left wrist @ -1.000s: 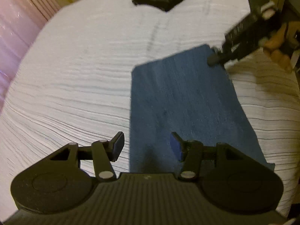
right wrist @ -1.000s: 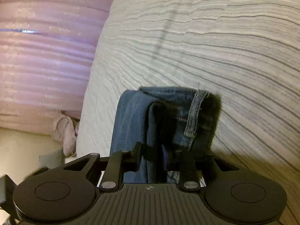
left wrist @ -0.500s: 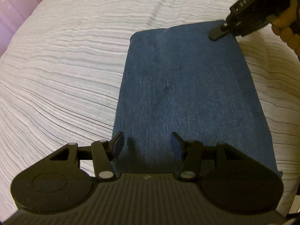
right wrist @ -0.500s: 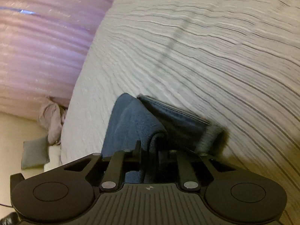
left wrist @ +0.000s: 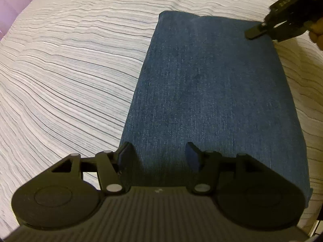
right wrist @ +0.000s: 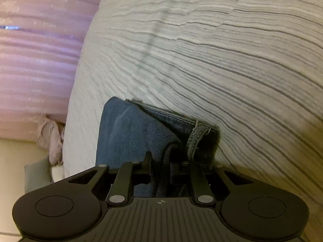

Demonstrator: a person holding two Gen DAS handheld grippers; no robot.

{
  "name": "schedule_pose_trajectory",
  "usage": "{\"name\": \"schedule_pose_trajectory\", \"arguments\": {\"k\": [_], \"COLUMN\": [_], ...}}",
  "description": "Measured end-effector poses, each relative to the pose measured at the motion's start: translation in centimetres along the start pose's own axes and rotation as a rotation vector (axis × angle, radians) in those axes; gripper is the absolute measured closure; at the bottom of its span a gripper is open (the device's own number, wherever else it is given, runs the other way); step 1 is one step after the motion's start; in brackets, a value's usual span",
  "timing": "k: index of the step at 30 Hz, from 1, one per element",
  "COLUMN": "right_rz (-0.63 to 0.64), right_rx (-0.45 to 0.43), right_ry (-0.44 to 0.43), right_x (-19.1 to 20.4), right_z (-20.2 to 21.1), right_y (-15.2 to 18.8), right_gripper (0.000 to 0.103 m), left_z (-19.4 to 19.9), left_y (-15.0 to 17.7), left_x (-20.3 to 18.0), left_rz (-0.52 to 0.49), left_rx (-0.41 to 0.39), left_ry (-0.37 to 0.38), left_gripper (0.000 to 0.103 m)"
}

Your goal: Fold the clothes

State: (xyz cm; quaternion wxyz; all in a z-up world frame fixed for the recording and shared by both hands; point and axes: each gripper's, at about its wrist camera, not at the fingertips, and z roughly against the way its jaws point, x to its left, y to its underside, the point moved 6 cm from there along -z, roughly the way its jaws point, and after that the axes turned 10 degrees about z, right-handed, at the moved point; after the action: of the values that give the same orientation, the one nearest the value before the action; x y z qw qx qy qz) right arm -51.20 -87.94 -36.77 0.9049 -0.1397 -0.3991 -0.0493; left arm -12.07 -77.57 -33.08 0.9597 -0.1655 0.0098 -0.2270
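Denim jeans (left wrist: 214, 92) lay folded on the striped bed (left wrist: 70, 64), thick, floppy, fairly heavy. Right claw (right wrist: 161, 159) pinched their far corner layers; left claw (left wrist: 157, 157) was opening over their near edge, gripping nothing.

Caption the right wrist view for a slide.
Right claw clamped on the folded edge of blue jeans lying on a striped bedspread.

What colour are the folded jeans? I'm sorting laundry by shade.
Dark blue denim, the folded jeans show best in the left wrist view.
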Motion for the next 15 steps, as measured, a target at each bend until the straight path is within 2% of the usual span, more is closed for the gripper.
{"name": "schedule_pose_trajectory", "arguments": {"k": [4, 9, 10, 11, 12, 15], "right_rz": [0.092, 0.316, 0.350, 0.378, 0.405, 0.484], "right_rx": [0.019, 0.006, 0.012, 0.020, 0.029, 0.104], "right_ry": [0.044, 0.099, 0.102, 0.103, 0.103, 0.065], "right_x": [1.6, 4.0, 4.4, 4.7, 5.1, 6.4], "right_z": [2.4, 5.1, 5.0, 4.7, 4.3, 1.6], "right_y": [-0.6, -3.3, -3.9, -4.6, -5.2, -6.8], "right_gripper": [0.073, 0.067, 0.057, 0.040, 0.034, 0.032], "left_z": [0.6, 2.9, 3.5, 3.9, 4.4, 5.7], "left_y": [0.0, 1.2, 1.6, 2.2, 2.7, 4.6], "left_x": [0.0, 0.7, 1.2, 1.7, 2.3, 4.1], "left_rz": [0.023, 0.117, 0.152, 0.189, 0.226, 0.370], "left_rx": [-0.008, -0.032, -0.037, -0.040, -0.043, -0.039], "left_ry": [-0.004, -0.006, -0.007, -0.009, -0.010, -0.009], "left_gripper": [0.047, 0.047, 0.047, 0.047, 0.047, 0.045]}}
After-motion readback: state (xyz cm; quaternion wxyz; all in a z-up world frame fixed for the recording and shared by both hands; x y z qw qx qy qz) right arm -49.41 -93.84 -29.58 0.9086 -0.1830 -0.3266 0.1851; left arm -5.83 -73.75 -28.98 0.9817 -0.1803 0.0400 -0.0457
